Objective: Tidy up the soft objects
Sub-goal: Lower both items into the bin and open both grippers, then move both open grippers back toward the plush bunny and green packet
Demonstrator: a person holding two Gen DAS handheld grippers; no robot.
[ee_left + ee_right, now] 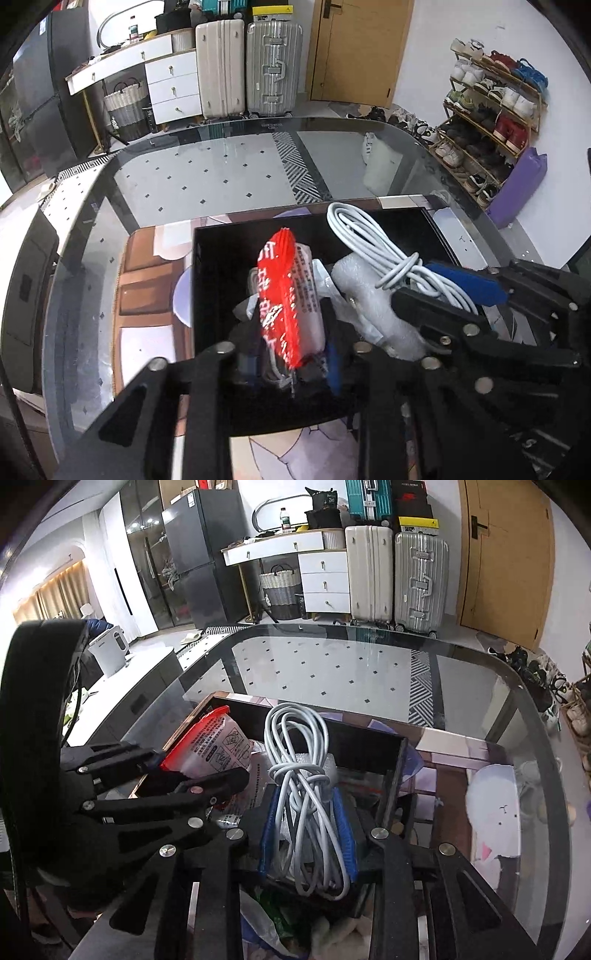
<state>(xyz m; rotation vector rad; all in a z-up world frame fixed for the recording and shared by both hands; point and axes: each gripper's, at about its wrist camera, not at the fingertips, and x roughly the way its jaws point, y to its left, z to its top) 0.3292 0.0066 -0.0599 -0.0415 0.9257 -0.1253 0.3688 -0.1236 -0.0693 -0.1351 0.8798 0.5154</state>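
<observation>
A black box (pixel 221 266) sits on a patterned mat on the glass table. My left gripper (pixel 288 363) is shut on a red and white plastic packet (pixel 284 291) and holds it over the box; the packet also shows in the right wrist view (pixel 218 744). My right gripper (pixel 308 830) is shut on a coiled white cable (pixel 303 775) above the box's right part. The cable (pixel 369 240) and the right gripper (pixel 448 291) show in the left wrist view. A roll of bubble wrap (pixel 373 314) lies in the box under the cable.
The glass table (pixel 229 166) stretches ahead, with a patterned mat (pixel 147 277) under the box. More soft items, green and white (pixel 280 923), lie below the right gripper. Suitcases, drawers and a shoe rack (pixel 491 110) stand beyond the table.
</observation>
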